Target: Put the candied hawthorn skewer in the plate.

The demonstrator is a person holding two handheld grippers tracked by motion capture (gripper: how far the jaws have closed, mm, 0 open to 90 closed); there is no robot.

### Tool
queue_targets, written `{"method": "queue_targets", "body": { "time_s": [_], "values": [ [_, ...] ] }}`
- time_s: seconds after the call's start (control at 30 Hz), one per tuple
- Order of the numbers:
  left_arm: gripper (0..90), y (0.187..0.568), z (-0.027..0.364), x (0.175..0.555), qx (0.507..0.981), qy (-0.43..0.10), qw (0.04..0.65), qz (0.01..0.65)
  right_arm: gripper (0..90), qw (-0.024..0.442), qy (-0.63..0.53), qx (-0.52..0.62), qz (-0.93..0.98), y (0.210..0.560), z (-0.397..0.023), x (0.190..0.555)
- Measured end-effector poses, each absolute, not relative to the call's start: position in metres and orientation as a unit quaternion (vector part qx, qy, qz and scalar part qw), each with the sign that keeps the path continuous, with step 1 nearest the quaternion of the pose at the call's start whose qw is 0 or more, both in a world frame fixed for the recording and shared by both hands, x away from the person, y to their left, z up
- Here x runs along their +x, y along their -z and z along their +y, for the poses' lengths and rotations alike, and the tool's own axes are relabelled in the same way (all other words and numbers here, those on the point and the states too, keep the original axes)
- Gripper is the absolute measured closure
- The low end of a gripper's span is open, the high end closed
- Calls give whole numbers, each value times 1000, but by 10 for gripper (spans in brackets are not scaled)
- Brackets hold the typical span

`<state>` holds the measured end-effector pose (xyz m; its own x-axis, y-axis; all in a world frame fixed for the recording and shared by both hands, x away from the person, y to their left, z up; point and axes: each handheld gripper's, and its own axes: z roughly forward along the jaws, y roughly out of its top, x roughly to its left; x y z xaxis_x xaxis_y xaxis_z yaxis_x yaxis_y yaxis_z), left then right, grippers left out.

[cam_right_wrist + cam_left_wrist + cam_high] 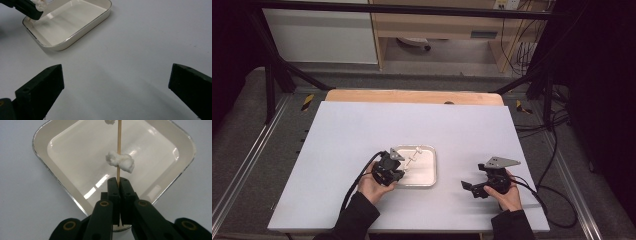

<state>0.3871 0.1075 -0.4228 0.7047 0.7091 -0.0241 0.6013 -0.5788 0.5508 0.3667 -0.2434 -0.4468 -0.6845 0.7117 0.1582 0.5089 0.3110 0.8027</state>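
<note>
Skewer (119,150) is pinched between the left gripper (119,181) jaws, which sit closed tight on its near end; thin wooden stick runs straight away from the tips. White soft lump (120,161) is threaded on the stick just past the jaw tips, a second white bit (109,121) farther up the stick at the frame edge. Can't tell what the lumps are made of.

Skewer hangs over the tray (40,152), a shallow cream rectangular dish with a thin metallic rim. From the left gripper view I can't tell if the stick or the lump touches the tray floor. In the high view, skewer (413,158) points right and slightly far from the left gripper (398,169), across the tray (432,170) interior.

Right gripper (116,80) jaws stand wide apart, nothing between them, just bare table (130,50). In the high view, right gripper (472,187) is near the table's front right, well apart from the tray, jaws aimed left toward it. Tray (82,27) sits far left in the right gripper view, left gripper's jaw (27,8) over its far corner.

Tray sits roughly mid-table, slightly toward the near edge. White table top (362,125), wooden strip along its far edge.
</note>
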Motion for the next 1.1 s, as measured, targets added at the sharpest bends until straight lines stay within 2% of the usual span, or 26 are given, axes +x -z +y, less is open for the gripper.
{"method": "queue_targets", "body": {
  "time_s": [0.47,0.7,0.87,1.1],
  "values": [
    [858,429,102,389,887,-103,259,368,6,114,-448,379,802,446,-244,366],
    [702,420,112,385,879,-108,299,354,6,116,-447,380,801,446,-244,366],
    [534,413,127,383,872,-103,331,345,6,117,-448,381,800,445,-245,366],
    [297,410,153,375,868,-110,345,341,6,119,-448,384,799,444,-247,366]
  ]
}}
